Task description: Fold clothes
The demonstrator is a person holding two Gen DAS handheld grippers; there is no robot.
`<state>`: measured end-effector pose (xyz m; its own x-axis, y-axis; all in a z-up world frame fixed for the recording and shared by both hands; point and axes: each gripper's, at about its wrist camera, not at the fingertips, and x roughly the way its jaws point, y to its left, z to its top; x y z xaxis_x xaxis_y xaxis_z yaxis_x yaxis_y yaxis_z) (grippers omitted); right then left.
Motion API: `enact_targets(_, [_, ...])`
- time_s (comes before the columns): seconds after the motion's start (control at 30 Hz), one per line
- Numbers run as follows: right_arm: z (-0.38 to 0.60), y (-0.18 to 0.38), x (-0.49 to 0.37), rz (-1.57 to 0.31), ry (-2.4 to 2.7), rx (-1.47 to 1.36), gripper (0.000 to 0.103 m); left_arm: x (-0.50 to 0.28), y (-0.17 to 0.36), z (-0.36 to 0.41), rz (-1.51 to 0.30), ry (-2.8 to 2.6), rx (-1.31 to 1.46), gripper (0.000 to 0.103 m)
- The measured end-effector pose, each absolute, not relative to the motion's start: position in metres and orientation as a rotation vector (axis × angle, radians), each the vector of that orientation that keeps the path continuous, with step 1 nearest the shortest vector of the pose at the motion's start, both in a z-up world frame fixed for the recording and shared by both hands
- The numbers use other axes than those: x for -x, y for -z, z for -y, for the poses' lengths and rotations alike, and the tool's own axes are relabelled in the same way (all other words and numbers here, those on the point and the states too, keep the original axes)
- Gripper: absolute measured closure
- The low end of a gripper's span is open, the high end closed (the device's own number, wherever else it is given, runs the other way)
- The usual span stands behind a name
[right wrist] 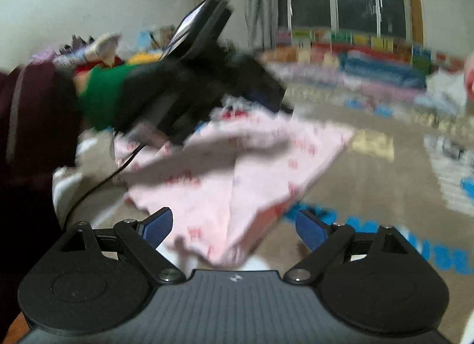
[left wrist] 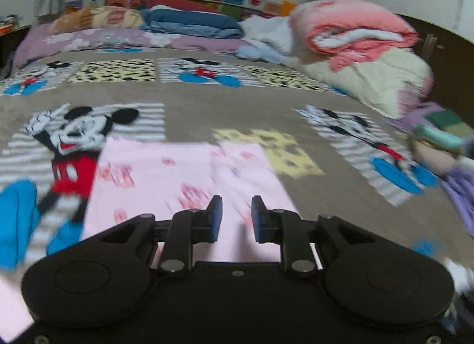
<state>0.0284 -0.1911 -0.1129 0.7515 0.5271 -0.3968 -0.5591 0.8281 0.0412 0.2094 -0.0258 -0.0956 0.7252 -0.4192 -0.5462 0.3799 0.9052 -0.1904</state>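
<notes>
Pink garment point(left wrist: 183, 178) lies on the bed at twelve o'clock of the left gripper point(left wrist: 236, 216), fingers apart; right gripper point(right wrist: 234, 227) spread wide. Its folded flap, seemingly loose through blur, may flop open.

Black linkages, blue ribbed fingers point(right wrist: 158, 227), silver screws

Garment point(left wrist: 183, 178) flat on the bedspread point(left wrist: 237, 107), folded bedding point(left wrist: 355, 45) behind at right — pillows point(left wrist: 97, 21) along the far edge.

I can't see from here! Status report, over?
Left gripper open, right gripper open. Pink garment part-folded on Mickey Mouse blanket. Nothing in the way.
</notes>
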Motion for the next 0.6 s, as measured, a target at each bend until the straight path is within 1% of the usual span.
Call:
enact_targets(0.1, [0.180,0.111,-0.025,-0.365,-0.648,0.103,0.014,-0.181,0.109,0.024,-0.666,0.500,0.066,0.085])
enact_targets(0.17, [0.169,0.118,-0.028,-0.394,-0.668,0.125,0.014,-0.170,0.119,0.025,-0.692,0.530,0.061,0.085])
enact_targets(0.27, [0.160,0.134,-0.038,-0.499,-0.688,0.123,0.012,-0.169,0.134,0.027,-0.719,0.518,0.029,0.085])
enact_targets(0.37, [0.163,0.136,-0.039,-0.497,-0.678,0.097,0.011,-0.167,0.127,0.023,-0.705,0.526,0.078,0.085])
enact_targets(0.5, [0.167,0.129,-0.032,-0.456,-0.656,0.101,0.012,-0.160,0.125,0.023,-0.694,0.547,0.071,0.085])
enact_targets(0.6, [0.160,0.141,-0.034,-0.507,-0.642,0.152,0.011,-0.160,0.137,0.025,-0.724,0.516,0.064,0.085])
